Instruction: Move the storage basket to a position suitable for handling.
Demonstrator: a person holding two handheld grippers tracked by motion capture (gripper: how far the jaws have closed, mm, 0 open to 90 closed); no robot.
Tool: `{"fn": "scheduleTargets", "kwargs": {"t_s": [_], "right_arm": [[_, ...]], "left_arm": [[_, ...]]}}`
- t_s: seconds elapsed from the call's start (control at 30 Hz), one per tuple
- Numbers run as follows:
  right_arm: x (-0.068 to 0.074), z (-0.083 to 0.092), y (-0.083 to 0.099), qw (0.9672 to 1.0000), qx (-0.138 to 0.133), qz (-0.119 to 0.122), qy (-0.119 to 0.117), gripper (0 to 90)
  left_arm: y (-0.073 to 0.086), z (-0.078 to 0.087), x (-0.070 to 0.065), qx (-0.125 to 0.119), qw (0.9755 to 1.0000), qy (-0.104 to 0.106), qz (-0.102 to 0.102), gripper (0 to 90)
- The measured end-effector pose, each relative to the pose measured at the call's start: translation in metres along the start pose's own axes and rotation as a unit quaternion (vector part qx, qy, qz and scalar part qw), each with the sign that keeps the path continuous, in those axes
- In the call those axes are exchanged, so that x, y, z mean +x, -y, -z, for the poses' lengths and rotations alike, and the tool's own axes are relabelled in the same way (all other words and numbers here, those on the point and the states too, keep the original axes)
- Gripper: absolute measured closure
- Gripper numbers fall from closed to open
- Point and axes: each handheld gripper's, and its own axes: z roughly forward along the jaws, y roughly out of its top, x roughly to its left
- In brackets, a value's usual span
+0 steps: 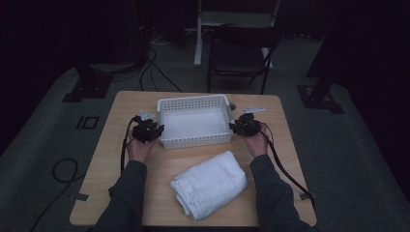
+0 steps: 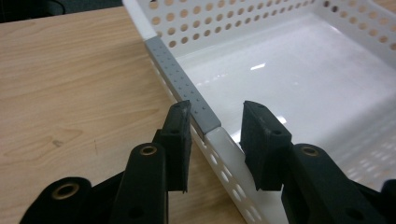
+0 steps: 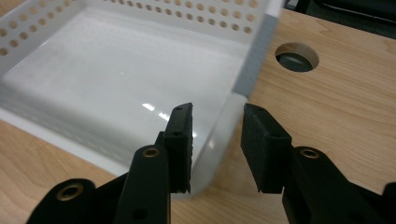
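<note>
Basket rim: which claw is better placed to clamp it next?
Probably left: the left claw straddles the basket rim with one pad against it; the right claw also straddles the rim, but with gaps on both sides.

Both arms out, a gripper in each hand

Our left gripper [image 1: 153, 128] and right gripper [image 1: 235, 126] sit level, turned inward toward each other, jaws slightly parted, forearms roughly parallel.

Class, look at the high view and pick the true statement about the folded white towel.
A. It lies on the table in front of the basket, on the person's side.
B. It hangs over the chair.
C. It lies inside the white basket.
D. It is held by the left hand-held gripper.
A: the folded white towel lies on the bare table nearer the person than the empty white basket.
</note>
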Motion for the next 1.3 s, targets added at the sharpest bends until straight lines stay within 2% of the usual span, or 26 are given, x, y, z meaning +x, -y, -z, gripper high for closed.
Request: {"fn": "scheduleTargets", "kwargs": {"t_s": [0.13,0.57,0.67,0.87,1.0,1.17,1.3], "right_arm": [[0.006,0.004,0.003,0.9999,0.002,0.008,0.013,61.7],[0.01,0.013,0.012,0.9998,0.0,0.01,0.019,62.9],[0.009,0.014,0.011,0.9998,-0.005,0.006,0.017,61.2],[0.011,0.025,0.01,0.9994,-0.022,0.007,0.027,53.1],[0.016,0.036,0.01,0.9992,-0.032,0.012,0.021,50.4],[0.025,0.049,0.013,0.9987,-0.038,0.026,0.021,47.6],[0.031,0.056,0.02,0.9984,-0.04,0.035,0.018,45.8]], "left_arm": [[-0.002,-0.004,0.001,-0.001,1.0,0.001,0.004,64.2],[-0.006,-0.01,0.001,0.002,1.0,0.008,0.001,64.1],[-0.006,-0.008,0.001,0.002,0.9999,0.011,-0.003,59.0],[-0.007,0.013,-0.003,-0.027,0.9996,0.002,-0.001,48.1],[-0.006,0.032,-0.011,-0.045,0.999,0.0,-0.007,43.9],[0.001,0.049,-0.021,-0.059,0.998,0.02,-0.01,40.4],[0.01,0.059,-0.029,-0.059,0.9975,0.038,-0.009,39.3]]}}
